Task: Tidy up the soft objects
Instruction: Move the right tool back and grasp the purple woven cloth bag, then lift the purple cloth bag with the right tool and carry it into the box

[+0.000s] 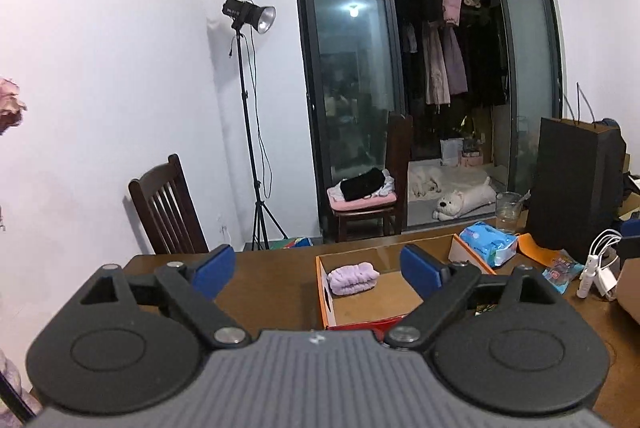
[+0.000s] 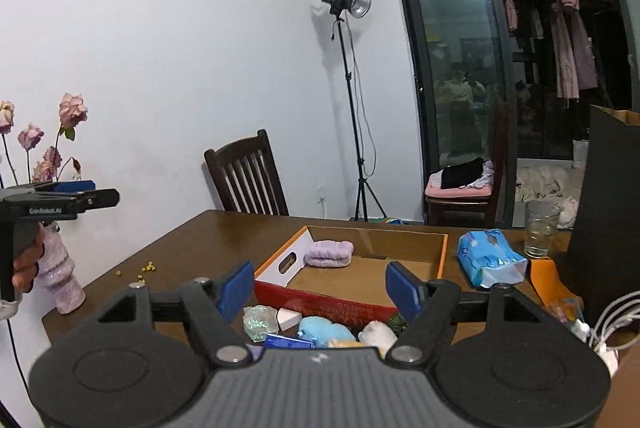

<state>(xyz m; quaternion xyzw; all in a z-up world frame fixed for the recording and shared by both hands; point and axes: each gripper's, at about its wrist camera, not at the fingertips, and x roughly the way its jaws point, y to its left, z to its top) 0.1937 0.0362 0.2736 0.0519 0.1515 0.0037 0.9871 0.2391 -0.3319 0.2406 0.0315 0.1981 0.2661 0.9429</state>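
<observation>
1. A lilac ribbed terry headband [image 2: 329, 254], rolled and soft, lies in the far left corner of the cardboard box [image 2: 442, 256] on the tabletop [image 2: 192, 248].
2. The left gripper [image 1: 316, 268] and the right gripper [image 2: 320, 286] hold their fingers wide apart, empty.

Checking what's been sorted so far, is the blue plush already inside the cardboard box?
No, the blue plush lies on the table in front of the cardboard box, which holds only the purple scrunchie.

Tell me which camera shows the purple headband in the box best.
The right wrist view: the purple headband lies unobstructed in the cardboard box. The left wrist view also shows it, smaller, between the open left gripper fingers.
</observation>
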